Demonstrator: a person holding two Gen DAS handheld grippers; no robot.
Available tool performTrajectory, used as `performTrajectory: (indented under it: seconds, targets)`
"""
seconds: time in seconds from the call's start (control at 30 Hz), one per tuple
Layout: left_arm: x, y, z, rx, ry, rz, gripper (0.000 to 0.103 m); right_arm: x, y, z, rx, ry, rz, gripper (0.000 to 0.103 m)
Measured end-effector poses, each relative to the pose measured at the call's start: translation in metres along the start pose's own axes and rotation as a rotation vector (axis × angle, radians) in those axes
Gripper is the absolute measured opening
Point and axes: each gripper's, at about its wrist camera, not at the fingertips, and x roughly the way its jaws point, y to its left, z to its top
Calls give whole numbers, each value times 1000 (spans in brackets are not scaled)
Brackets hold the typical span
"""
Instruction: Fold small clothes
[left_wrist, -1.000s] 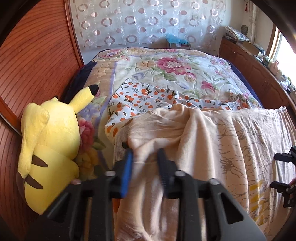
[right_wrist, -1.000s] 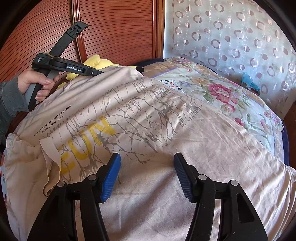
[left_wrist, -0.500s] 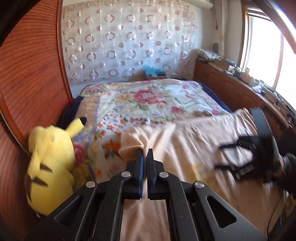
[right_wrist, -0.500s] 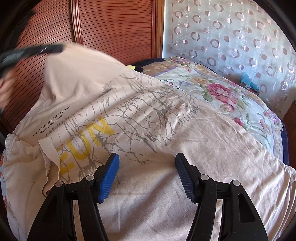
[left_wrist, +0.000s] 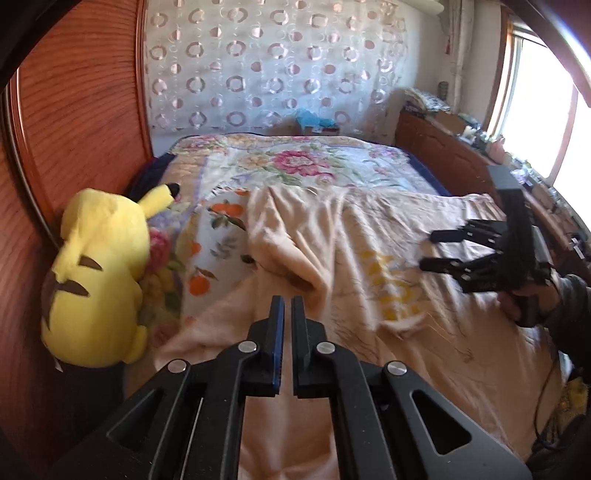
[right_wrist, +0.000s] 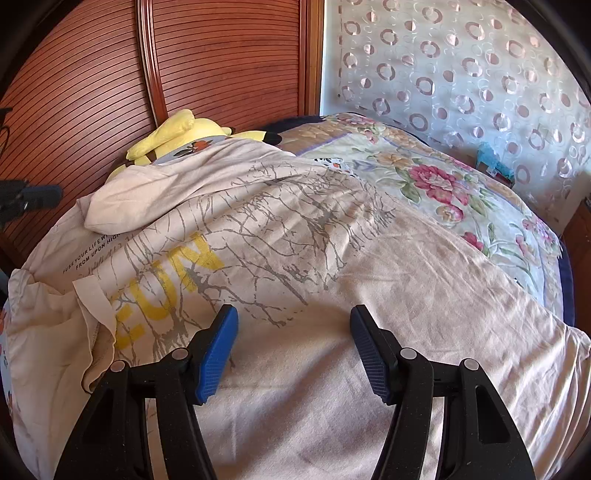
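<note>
Sleeve is laid over the shirt — left gripper closed, empty; right gripper wide above the hem. Smooth the fold flat before the next one.

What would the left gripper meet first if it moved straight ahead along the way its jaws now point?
Probably the beige T-shirt. The left gripper points down at the sleeve folded over onto it, just beyond its shut jaws. Depth is hard to judge, but nothing else lies between.

Both wrist views close, oblique; share shirt.
</note>
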Motion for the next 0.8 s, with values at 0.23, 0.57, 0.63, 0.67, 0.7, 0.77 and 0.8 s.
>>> performTrajectory:
  seconds: [0.23, 0.57, 0.63, 0.67, 0.7, 0.77, 0.8]
  targets:
    - [15, 2, 25, 11, -31, 44, 85, 0, 0, 0, 0, 1, -1, 65]
    - [100, 26, 87, -32, 130, -44, 80, 0, 0, 0, 0, 1, -1, 65]
    - [116, 25, 94, -25, 158, -24, 66, 0, 0, 0, 0, 1, -1, 65]
    - [126, 24, 100, -11, 171, -19, 64, 0, 0, 0, 0, 1, -1, 65]
    - [134, 22, 104, -6, 181, -28, 62, 0, 0, 0, 0, 1, -2, 65]
    - [148, 20, 111, -9, 203, -35, 57, 0, 0, 0, 0, 1, -1, 65]
    - [153, 19, 113, -10, 213, -32, 55, 0, 0, 0, 1, 1, -1, 65]
